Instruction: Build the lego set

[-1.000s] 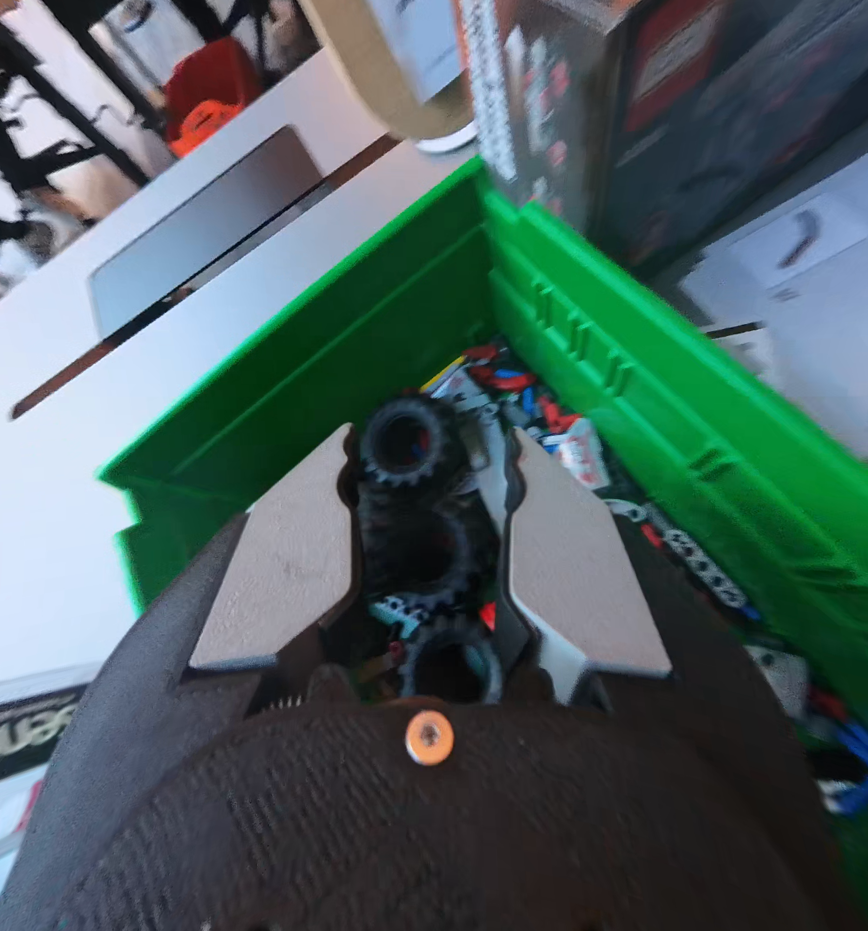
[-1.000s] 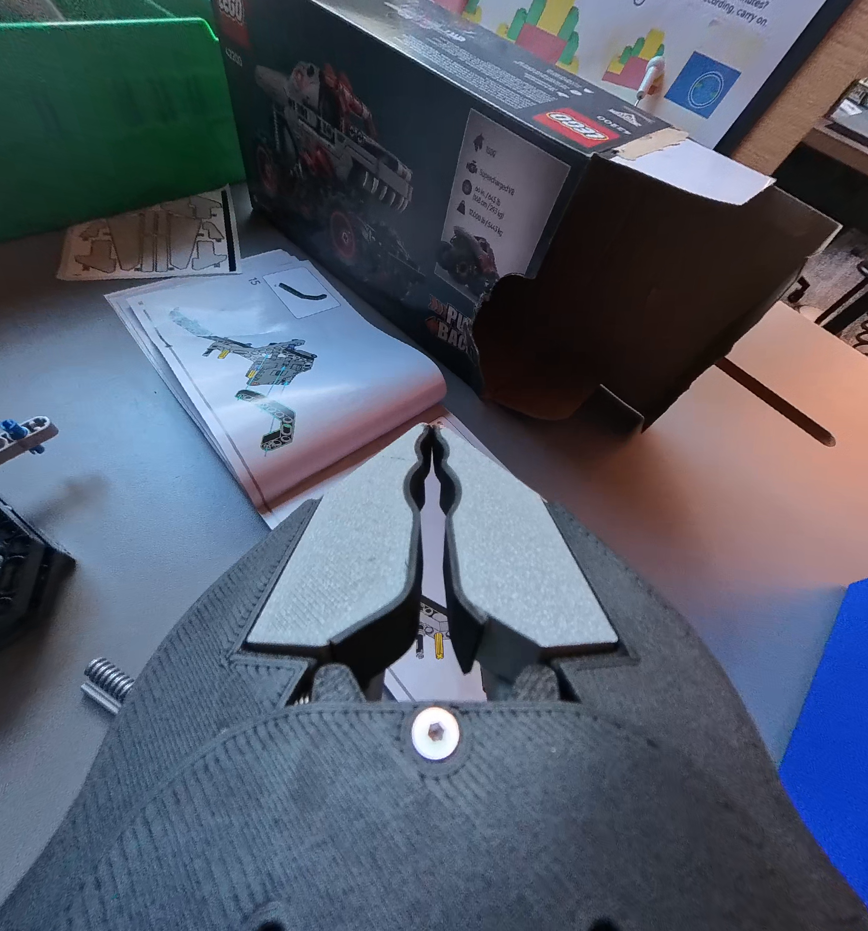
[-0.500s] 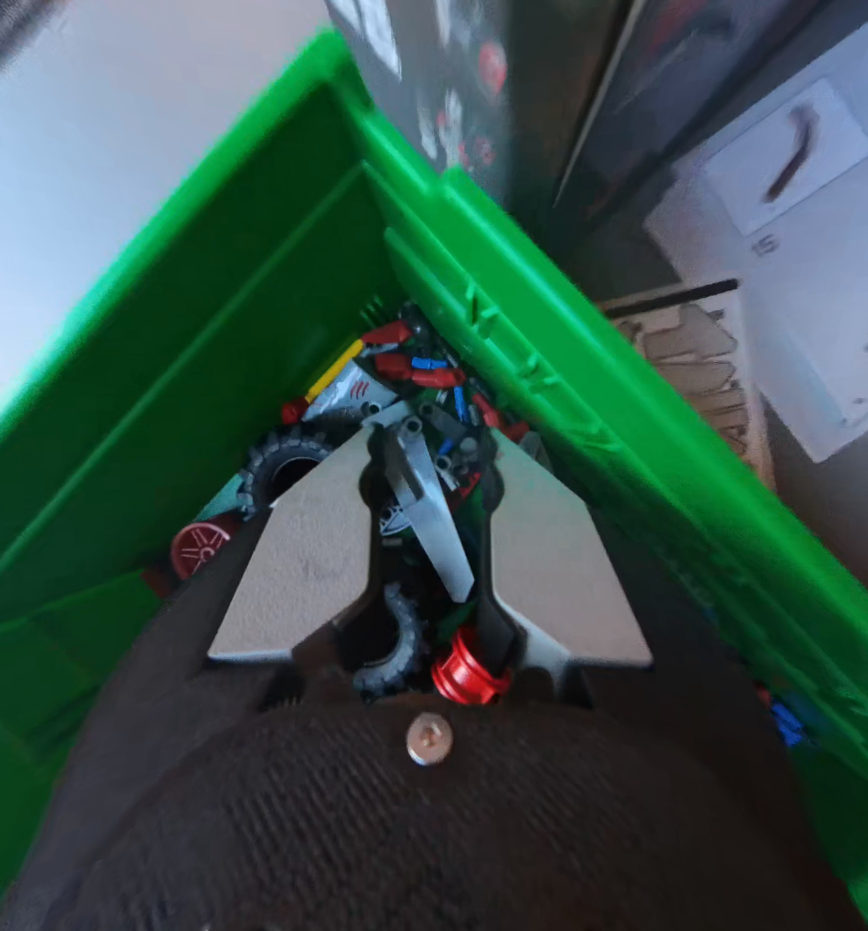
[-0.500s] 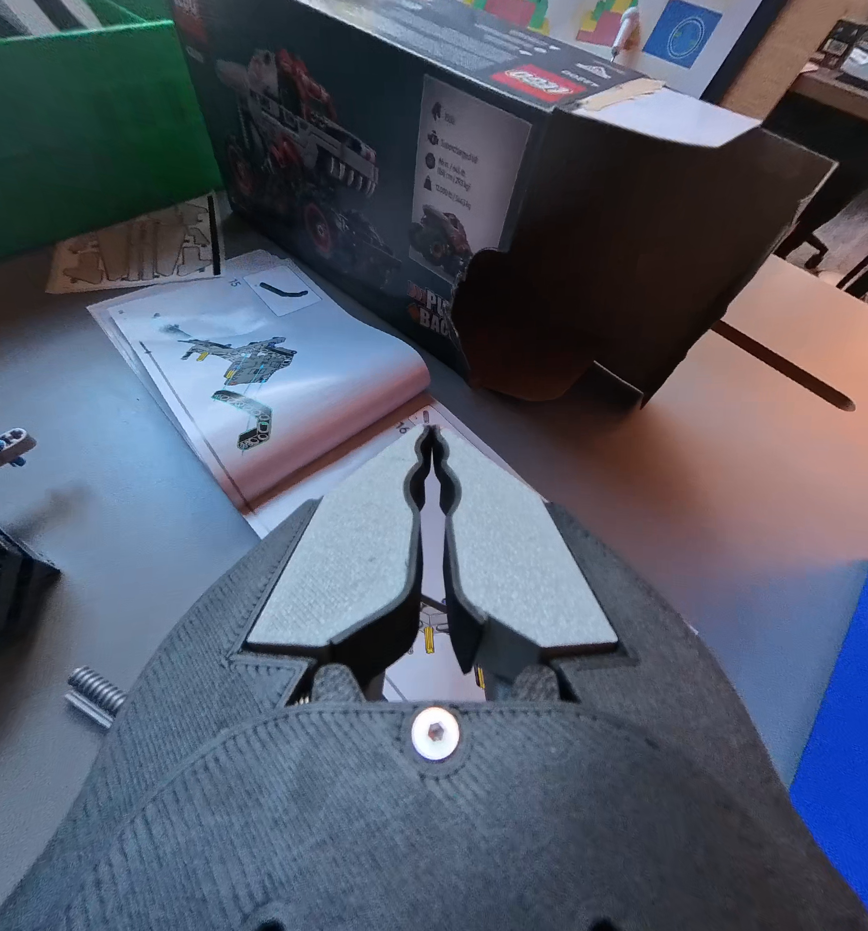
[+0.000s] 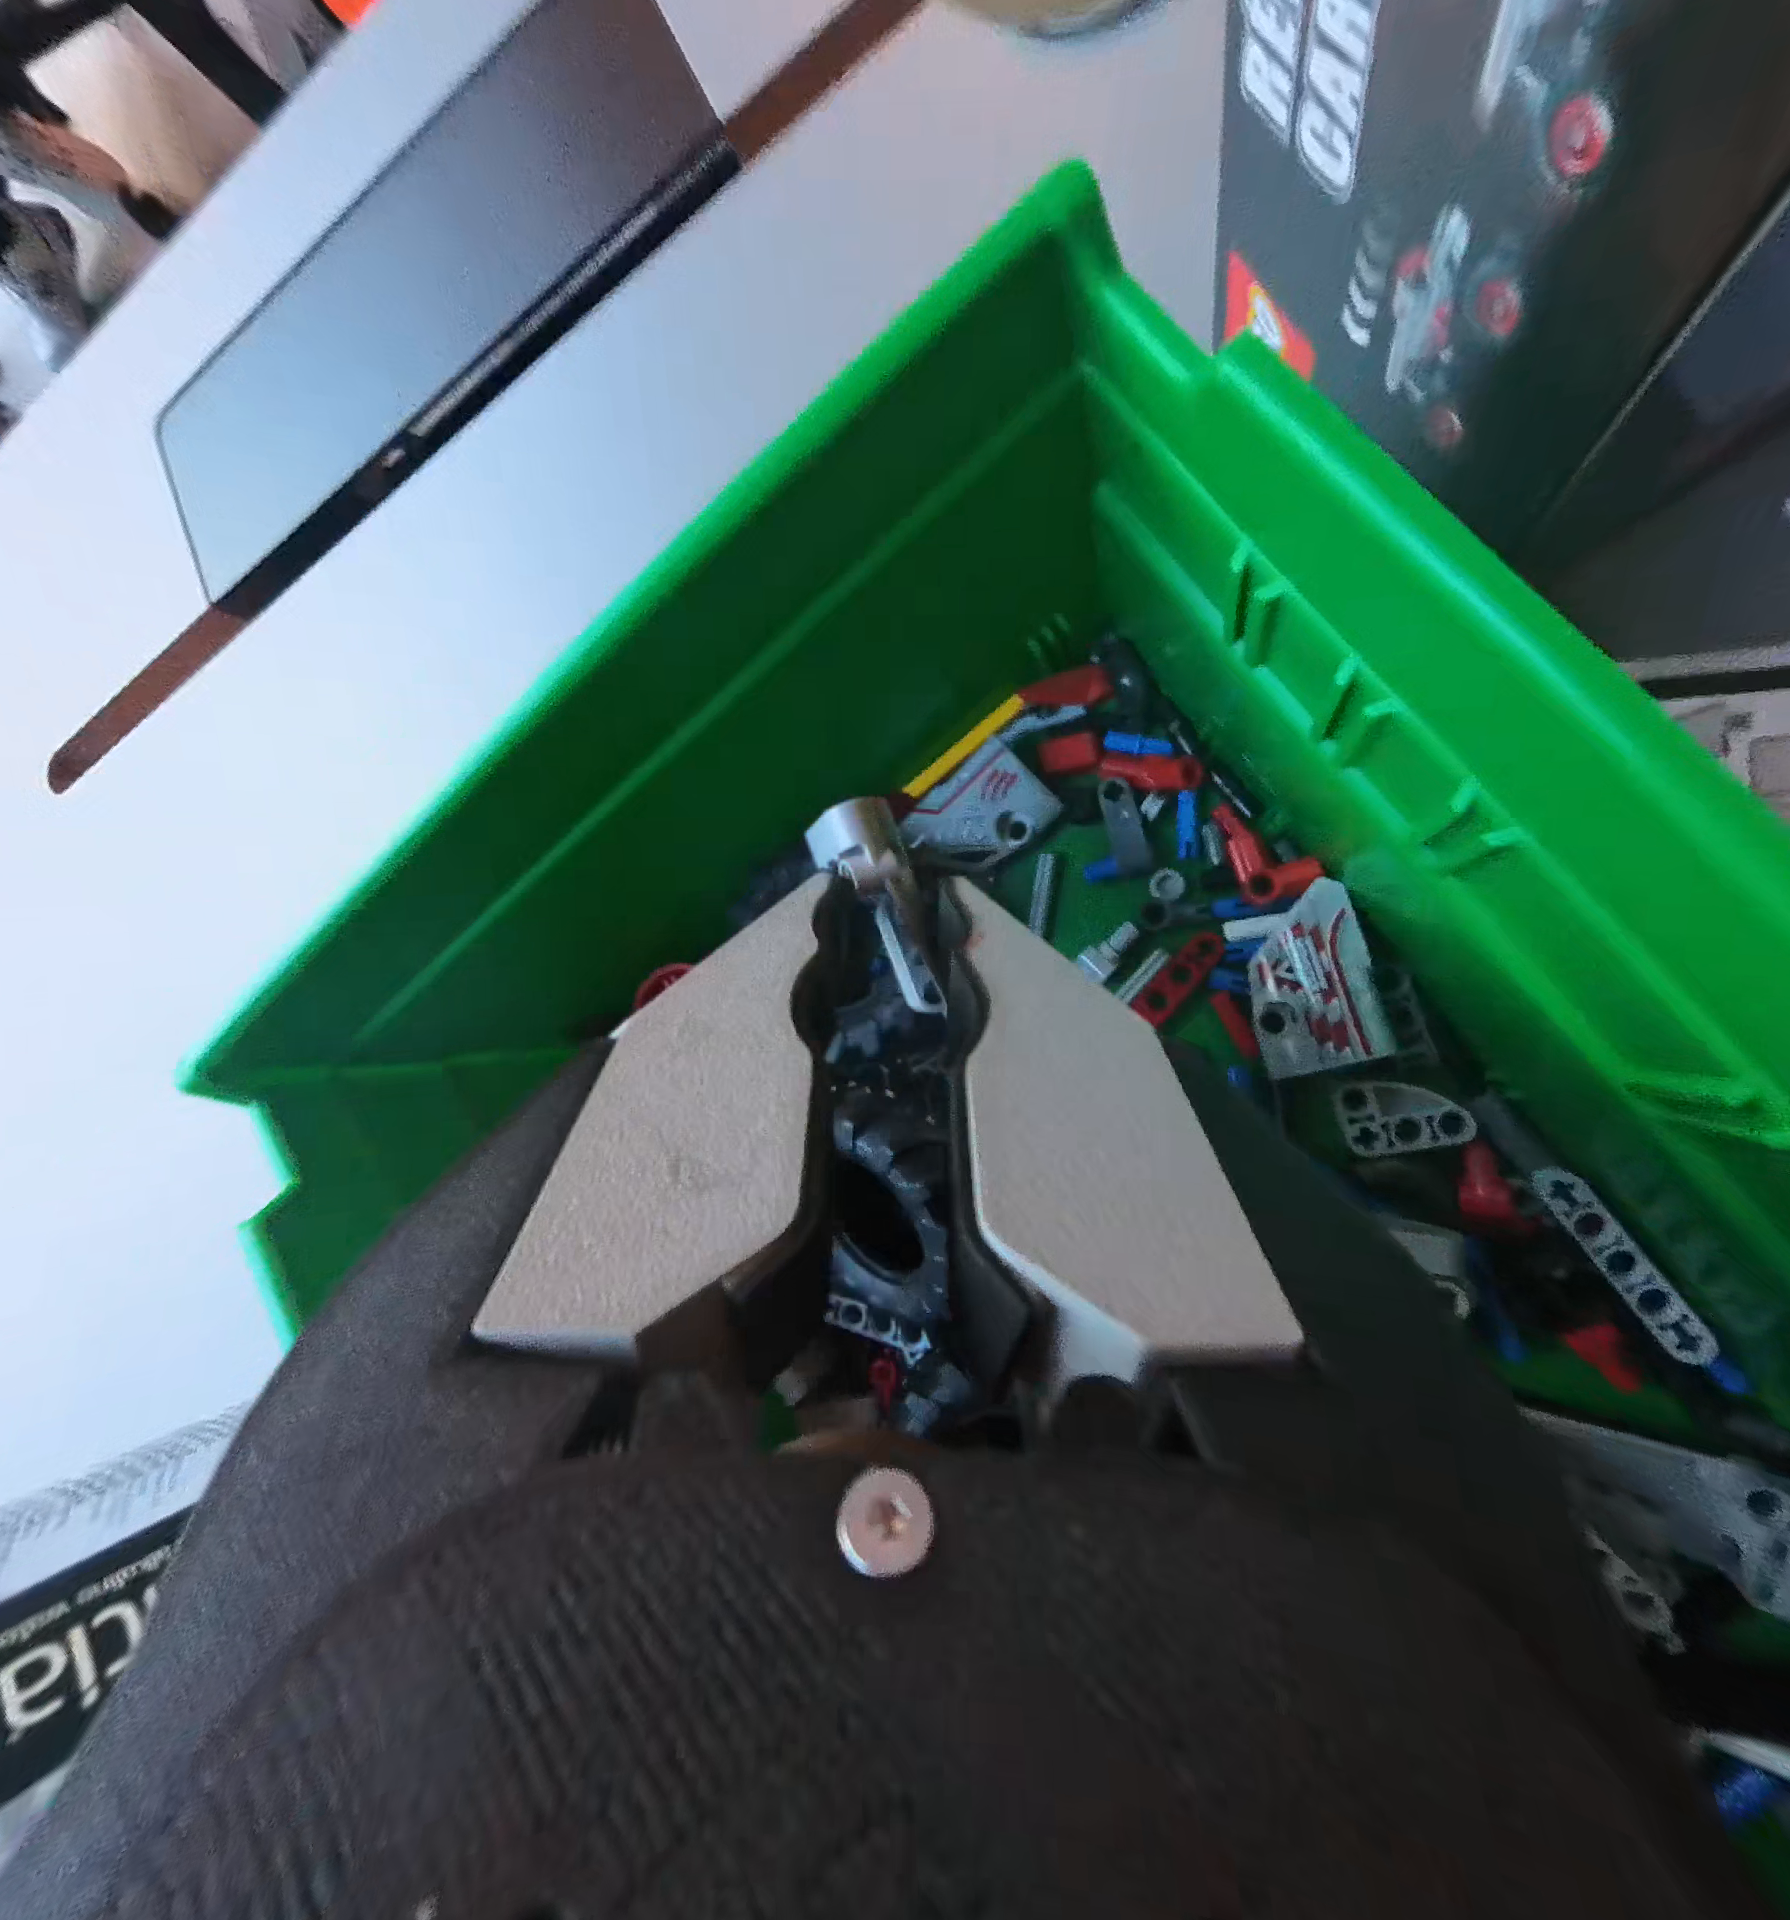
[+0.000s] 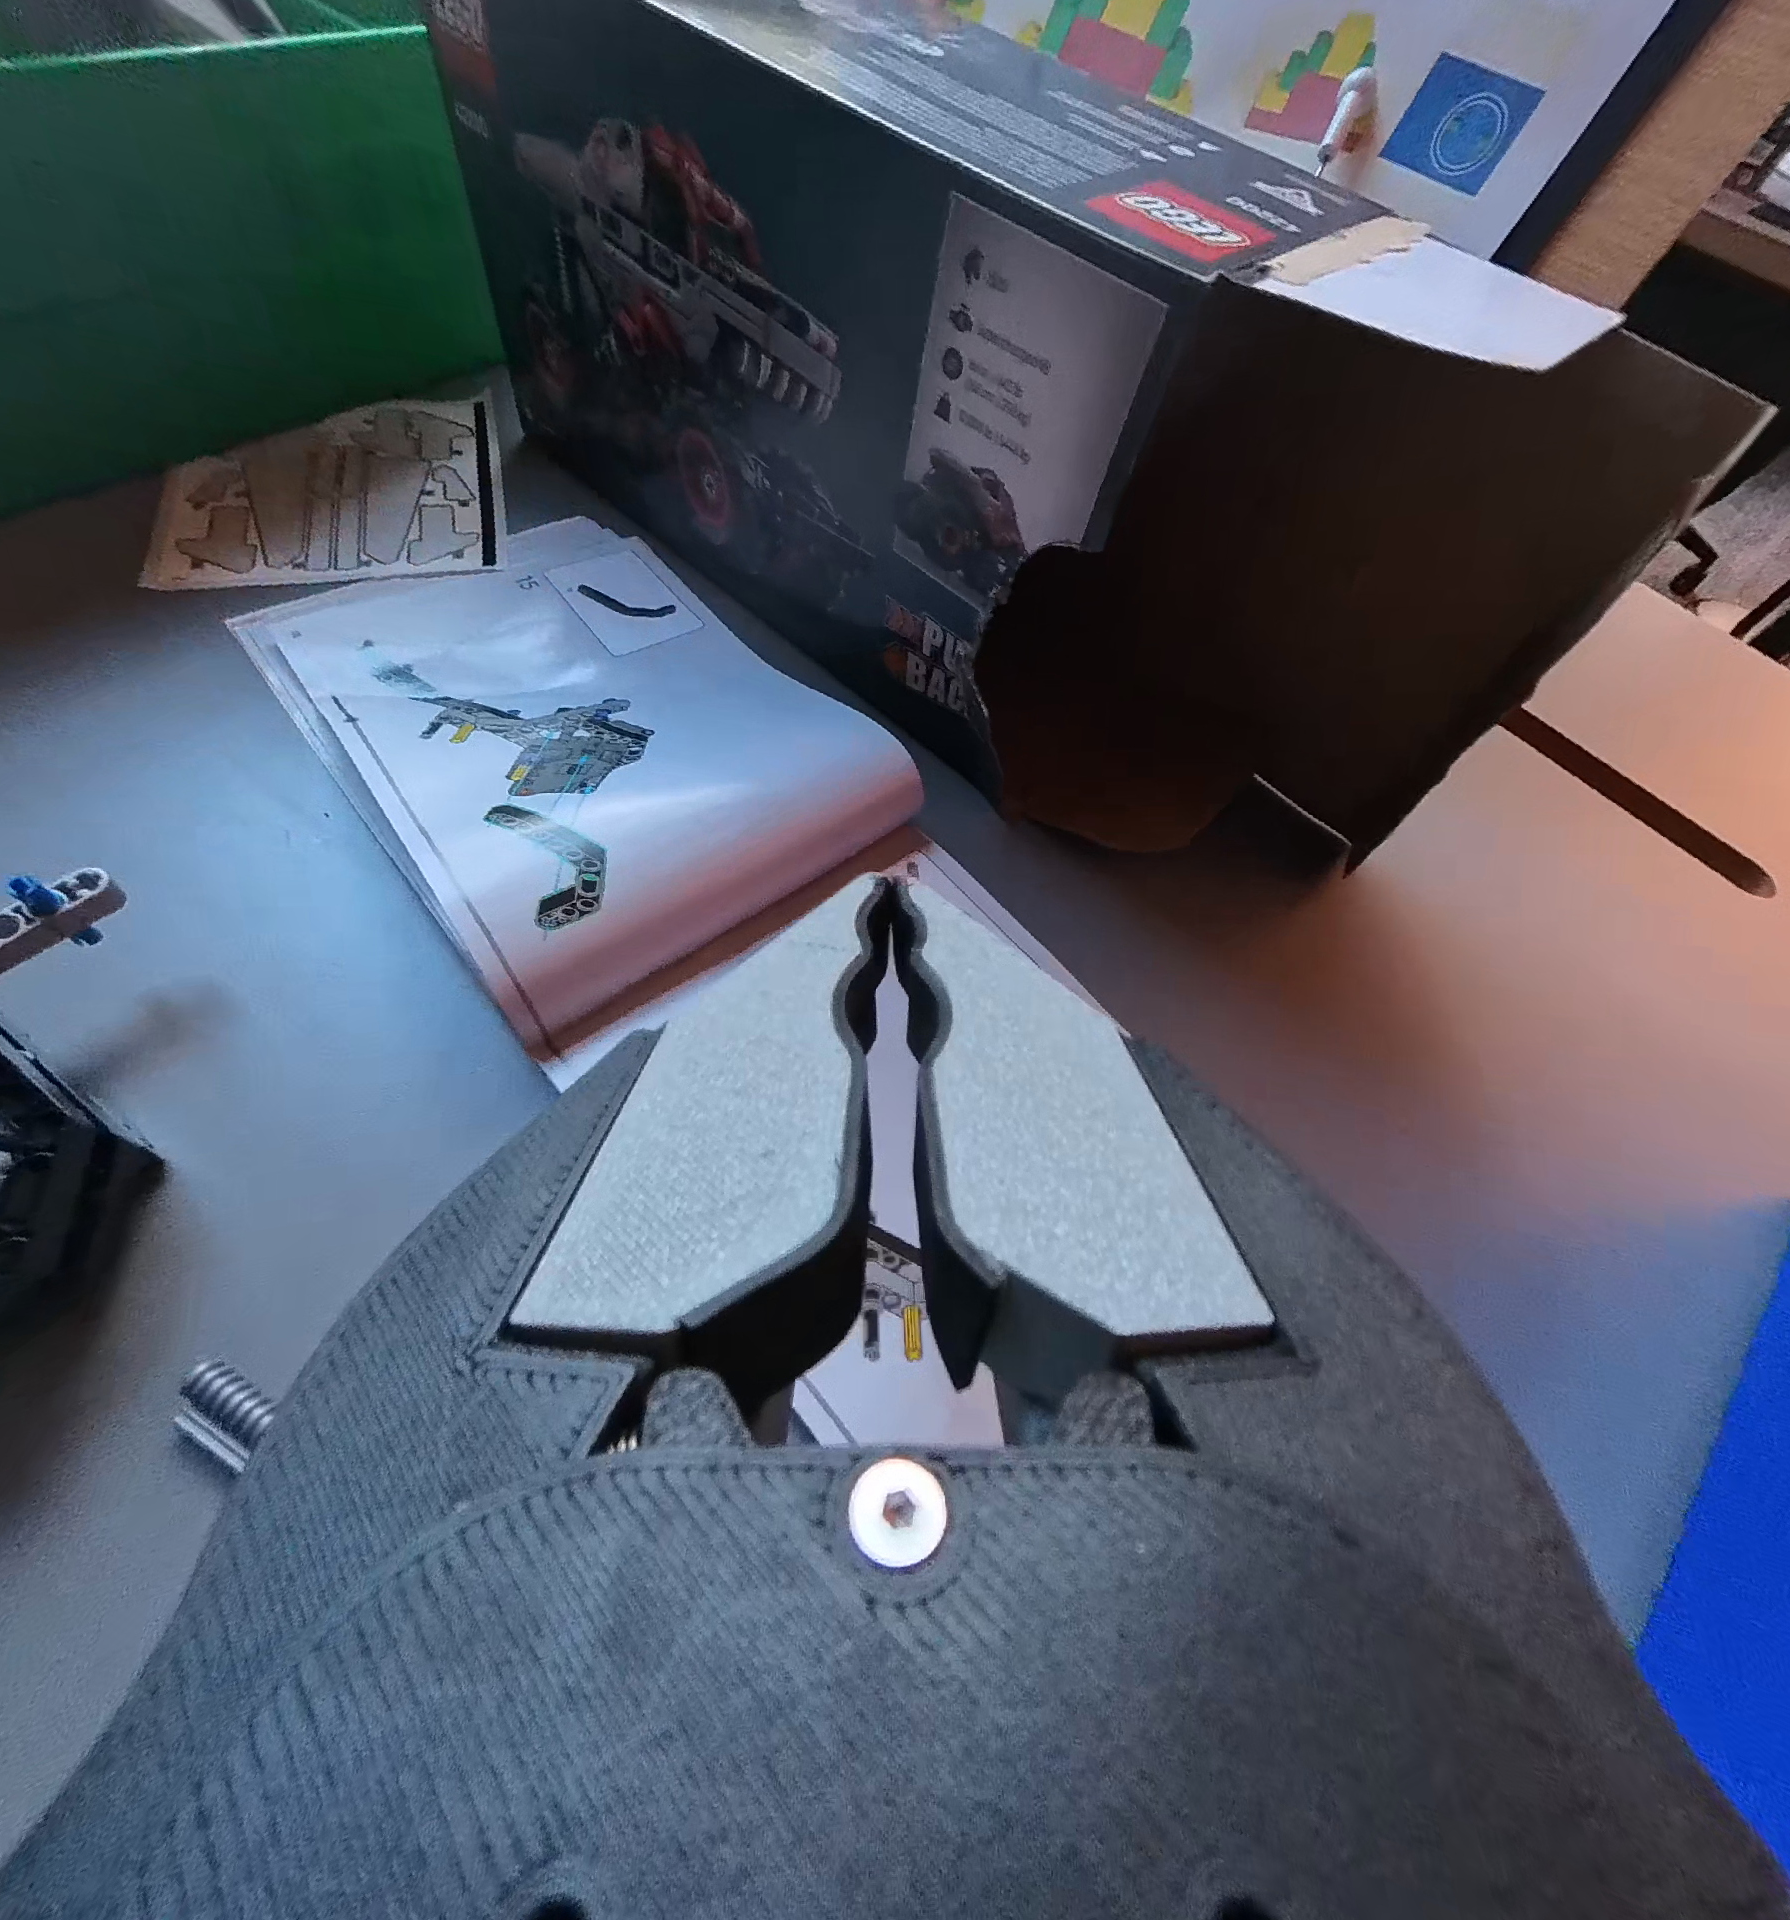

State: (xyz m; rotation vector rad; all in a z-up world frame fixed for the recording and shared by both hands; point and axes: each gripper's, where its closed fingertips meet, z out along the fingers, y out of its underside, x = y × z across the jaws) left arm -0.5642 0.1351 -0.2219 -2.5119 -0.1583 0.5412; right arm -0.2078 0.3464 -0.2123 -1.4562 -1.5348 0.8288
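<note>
My left gripper (image 5: pixel 891 914) is over the green bin (image 5: pixel 870 499) and is shut on a light grey lego beam (image 5: pixel 867 847), which sticks out past the fingertips. Loose red, blue, grey and black lego parts (image 5: pixel 1182 831) fill the bin; black tyres (image 5: pixel 886 1174) show below between the fingers. My right gripper (image 6: pixel 889 894) is shut and empty, just above the open instruction booklet (image 6: pixel 600 748). A dark partial build (image 6: pixel 8 1039) with a grey beam and blue pin (image 6: pixel 39 914) stands at the left edge of the right wrist view.
The dark lego box (image 6: pixel 870 312) stands behind the booklet and beside the bin (image 6: pixel 195 260). A sticker sheet (image 6: pixel 330 509) lies by the bin. A metal spring (image 6: pixel 221 1397) lies near the build. A blue mat (image 6: pixel 1753 1558) is at the right. Left tips to right tips: about 40 cm.
My left gripper went from open above the tyres to closed on the grey beam, then pulled back up from the parts. The right gripper stayed shut and barely shifted.
</note>
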